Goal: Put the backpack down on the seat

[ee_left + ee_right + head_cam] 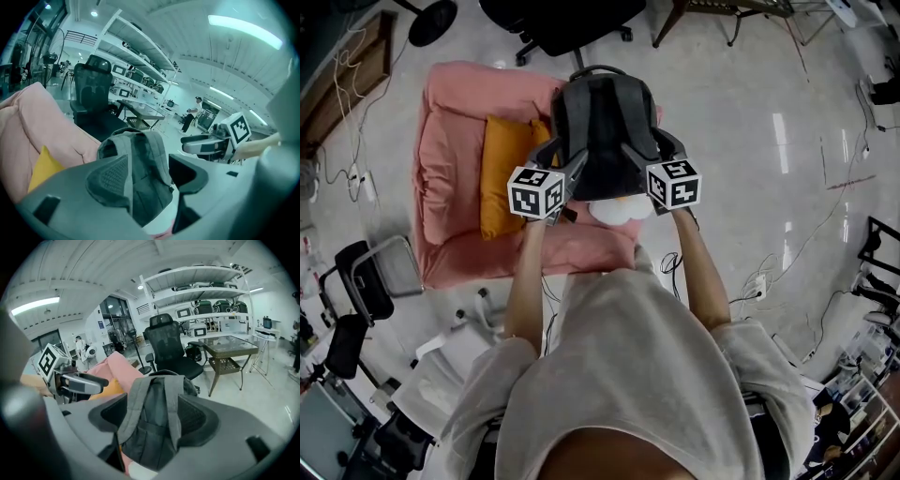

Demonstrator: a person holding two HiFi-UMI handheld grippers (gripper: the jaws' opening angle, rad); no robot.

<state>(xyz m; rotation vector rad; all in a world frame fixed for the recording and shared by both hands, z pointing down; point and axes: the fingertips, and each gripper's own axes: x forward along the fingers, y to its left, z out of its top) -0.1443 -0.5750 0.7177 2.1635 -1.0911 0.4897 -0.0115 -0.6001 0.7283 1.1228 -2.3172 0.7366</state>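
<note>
Backpack down on the seat, both tongs let go

The backpack (605, 127) stands upright on the pink seat (455, 112), straps toward the person, so the setting-down looks done; what seems left is only to draw the hands away from the backpack; an orange cushion (502, 173) lies just left of the backpack; both forearms reach forward side by side, slanting down at the backpack; the left tongs (149, 176) and right tongs (157, 420) gape wide, each with a strap of the backpack loose between its jaws, gripping nothing.

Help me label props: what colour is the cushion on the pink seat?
The cushion is orange-yellow; clearest in head view.
</note>
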